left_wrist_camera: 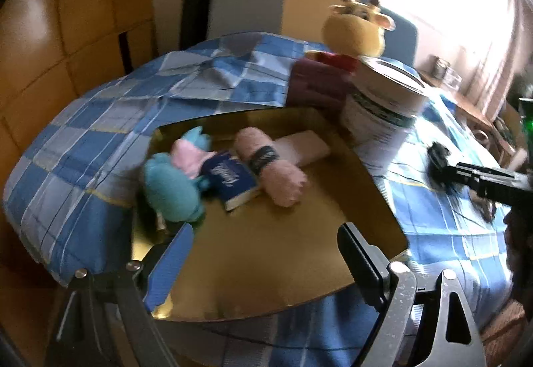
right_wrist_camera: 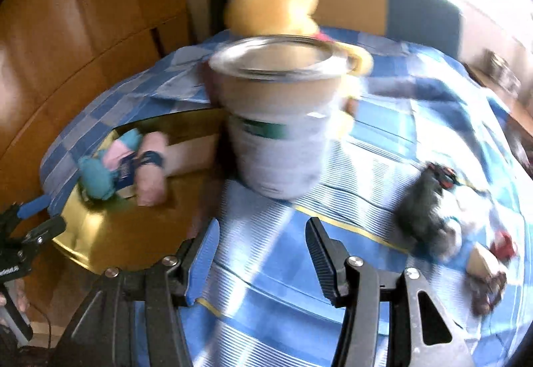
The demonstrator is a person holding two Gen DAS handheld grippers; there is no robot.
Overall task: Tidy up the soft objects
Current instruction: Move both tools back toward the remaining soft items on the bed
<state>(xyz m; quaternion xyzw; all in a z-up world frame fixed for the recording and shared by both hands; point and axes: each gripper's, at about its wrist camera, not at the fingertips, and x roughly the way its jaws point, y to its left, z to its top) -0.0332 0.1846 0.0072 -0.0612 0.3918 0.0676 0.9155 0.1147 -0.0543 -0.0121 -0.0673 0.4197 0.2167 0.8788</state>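
Apparently the next soft item is the dark plush toy (right_wrist_camera: 423, 210), lying at the right of the frame on the checked bedspread (right_wrist_camera: 266, 267), well apart from the gold tray (left_wrist_camera: 266, 250) holding sorted pieces. Both the right gripper (right_wrist_camera: 263, 253) and left gripper (left_wrist_camera: 266, 250) are hanging open, holding nothing; the right should be approaching low, straddling the toy's body.

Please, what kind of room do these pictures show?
Most likely a bedroom at home. A bed with a blue checked cover fills both views, a yellow plush toy sits at its head, and a curtained window is beside it.
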